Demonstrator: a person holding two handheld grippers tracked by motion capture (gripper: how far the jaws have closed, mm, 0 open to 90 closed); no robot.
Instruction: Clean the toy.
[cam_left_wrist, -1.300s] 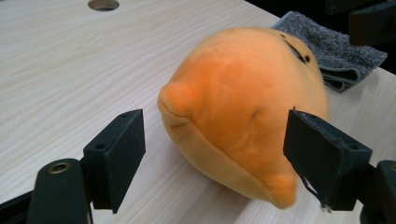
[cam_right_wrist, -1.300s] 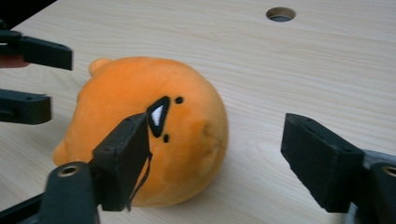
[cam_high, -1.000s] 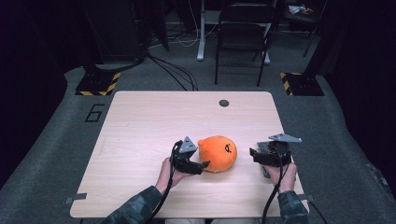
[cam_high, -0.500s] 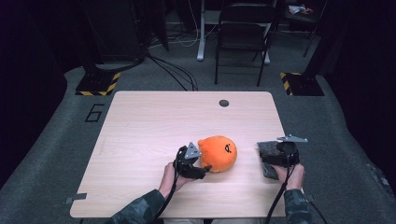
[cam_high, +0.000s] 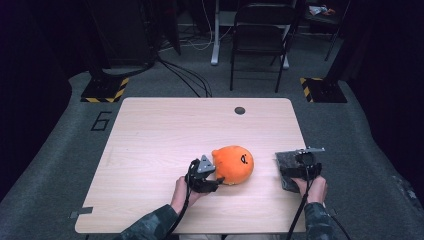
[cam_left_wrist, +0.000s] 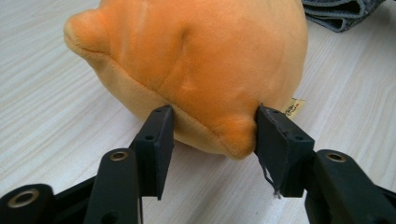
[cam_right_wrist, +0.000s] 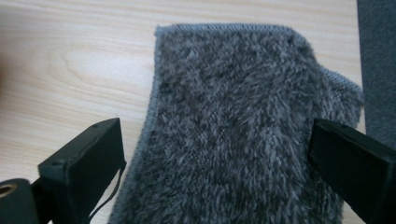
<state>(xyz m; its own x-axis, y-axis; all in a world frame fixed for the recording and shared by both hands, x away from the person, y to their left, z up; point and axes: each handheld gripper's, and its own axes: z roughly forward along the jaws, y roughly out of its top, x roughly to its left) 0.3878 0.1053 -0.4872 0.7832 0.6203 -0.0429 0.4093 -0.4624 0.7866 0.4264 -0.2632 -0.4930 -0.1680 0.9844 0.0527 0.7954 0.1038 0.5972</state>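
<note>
Left side of the worktop (cam_high: 150, 135) is bare light wood, with a small dark round spot (cam_high: 240, 110) near the far edge. Left tool (cam_high: 216, 181) sits at the near centre, held in the person's left hand (cam_high: 182, 192), pointing right into the orange plush toy (cam_high: 234, 164). In the left gripper view its jaws have just been closing and now press on either side of a small bulge at the plush's lower edge (cam_left_wrist: 205, 84), fabric pinched between the pads, so it is grasping the plush. Plush rests on the worktop just right of centre, near the front edge, dark mark on its top. A tag (cam_left_wrist: 293, 108) sticks out at its base beside the right jaw. Further right, apart from the plush, a grey fluffy cloth (cam_high: 287, 162) lies folded flat by the right edge. Right tool (cam_high: 295, 170) hangs over it, held in the right hand (cam_high: 312, 189); the right gripper view shows its jaws spread wide, having just been opening, straddling the cloth (cam_right_wrist: 243, 121) with nothing clamped: released. Dark floor strip (cam_right_wrist: 378, 70) past the worktop edge.
</note>
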